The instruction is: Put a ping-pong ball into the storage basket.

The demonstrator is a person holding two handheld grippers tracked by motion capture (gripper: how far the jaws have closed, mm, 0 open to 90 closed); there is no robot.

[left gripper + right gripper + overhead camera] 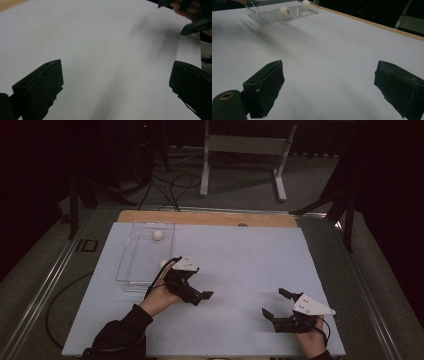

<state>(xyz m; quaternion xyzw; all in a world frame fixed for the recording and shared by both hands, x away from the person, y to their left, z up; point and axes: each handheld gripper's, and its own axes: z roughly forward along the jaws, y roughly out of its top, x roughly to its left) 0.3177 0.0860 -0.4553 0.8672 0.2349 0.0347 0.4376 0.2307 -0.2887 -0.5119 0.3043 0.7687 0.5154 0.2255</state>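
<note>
Left gripper point(196, 295): held above the pale surface point(240, 265), fingers point(40, 87) set wide apart with nothing between them. In the left gripper view, bare surface lies between and ahead of the fingers; the other gripper and the hand holding it appear far ahead, at the upper right of that view.

Right gripper point(276, 303): held low over the surface near its near edge, fingers point(265, 85) set wide apart and empty. In the right gripper view, bare surface occupies the gap between the fingers.

Clear tray point(131, 262): rests on the surface just behind and beside the left gripper, well apart from the right gripper. In the right gripper view it stands far ahead of the fingers, toward the left finger's side point(267, 20).

Near ball point(284, 11): white, lying inside the tray at the end closest to the left gripper. In the high view it shows just beside that gripper's top plate point(163, 264).

Far ball point(158, 235): white, inside the tray at its far end, well beyond both sets of fingers point(306, 4). The two balls lie apart from each other.
</note>
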